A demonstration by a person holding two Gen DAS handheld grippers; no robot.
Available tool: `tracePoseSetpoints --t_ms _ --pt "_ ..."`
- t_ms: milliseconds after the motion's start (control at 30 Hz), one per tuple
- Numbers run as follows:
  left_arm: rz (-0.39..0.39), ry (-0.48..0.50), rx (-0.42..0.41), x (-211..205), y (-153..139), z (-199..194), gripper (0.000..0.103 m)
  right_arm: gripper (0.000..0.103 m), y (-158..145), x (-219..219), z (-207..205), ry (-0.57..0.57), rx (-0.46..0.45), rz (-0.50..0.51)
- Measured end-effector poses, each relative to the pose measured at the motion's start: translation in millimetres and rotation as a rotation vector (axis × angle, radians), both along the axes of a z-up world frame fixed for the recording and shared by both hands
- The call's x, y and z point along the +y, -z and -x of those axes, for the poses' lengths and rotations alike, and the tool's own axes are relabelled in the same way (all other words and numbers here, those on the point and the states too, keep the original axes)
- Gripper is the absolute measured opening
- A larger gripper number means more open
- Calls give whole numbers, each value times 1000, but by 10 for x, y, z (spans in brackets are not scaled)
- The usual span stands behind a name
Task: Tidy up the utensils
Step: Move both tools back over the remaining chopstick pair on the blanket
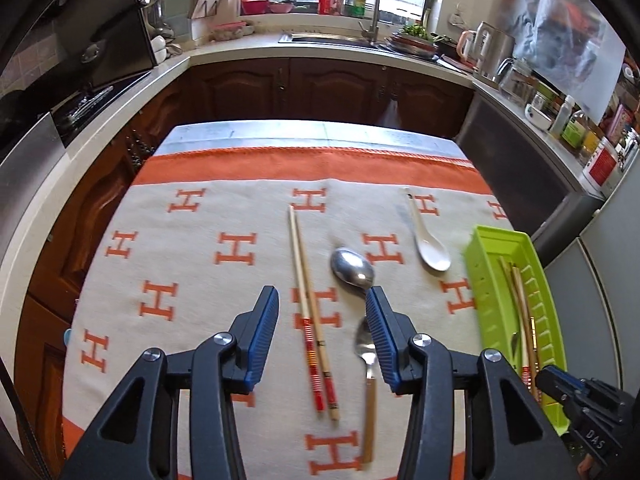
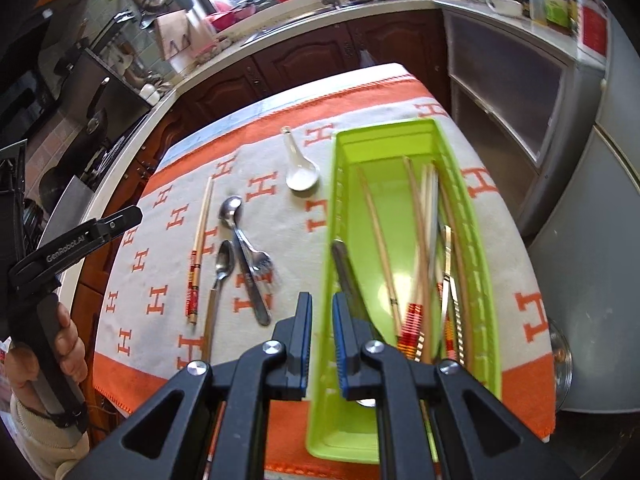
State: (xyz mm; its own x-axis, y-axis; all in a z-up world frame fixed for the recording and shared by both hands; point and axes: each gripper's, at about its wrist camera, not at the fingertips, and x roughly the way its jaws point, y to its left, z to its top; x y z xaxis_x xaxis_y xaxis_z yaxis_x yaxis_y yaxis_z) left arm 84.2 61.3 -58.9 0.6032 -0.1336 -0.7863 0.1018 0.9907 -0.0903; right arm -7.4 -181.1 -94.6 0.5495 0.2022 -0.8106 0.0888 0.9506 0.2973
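A green tray (image 2: 476,216) on the H-patterned cloth (image 2: 280,220) holds several chopsticks (image 2: 420,216) and a metal spoon (image 2: 348,276). Left of it lie a chopstick pair (image 2: 200,236), a wood-handled spoon (image 2: 220,276), a large metal spoon (image 2: 240,240), a fork (image 2: 262,262) and a white ceramic spoon (image 2: 300,168). My right gripper (image 2: 322,308) hovers at the tray's left wall, jaws narrowly apart and empty. My left gripper (image 1: 322,300) is open above the chopstick pair (image 1: 308,300), with the large spoon (image 1: 352,268), wood-handled spoon (image 1: 368,380), white spoon (image 1: 428,240) and tray (image 1: 492,300) to its right.
Kitchen counters with a sink (image 1: 332,38), a stove (image 1: 92,96) and bottles (image 1: 576,128) surround the table. A grey fridge (image 2: 592,260) stands close on the right. The cloth's front edge (image 2: 120,396) hangs off the table.
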Motion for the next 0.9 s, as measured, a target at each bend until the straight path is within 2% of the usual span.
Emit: tracePoseSetpoints --t_ms 167,367,667,900 --pt "-1 -8 27 148 140 -82 44 10 -85 301 -209 -73 -21 13" --pt "26 10 94 233 452 -176 44 10 -79 617 -470 -129 -38 -21" --pt "25 54 199 154 927 -246 44 10 219 1017 -708 -194 21 -25" --pt "22 76 221 83 1053 -310 44 10 405 1015 -773 -180 68 -43"
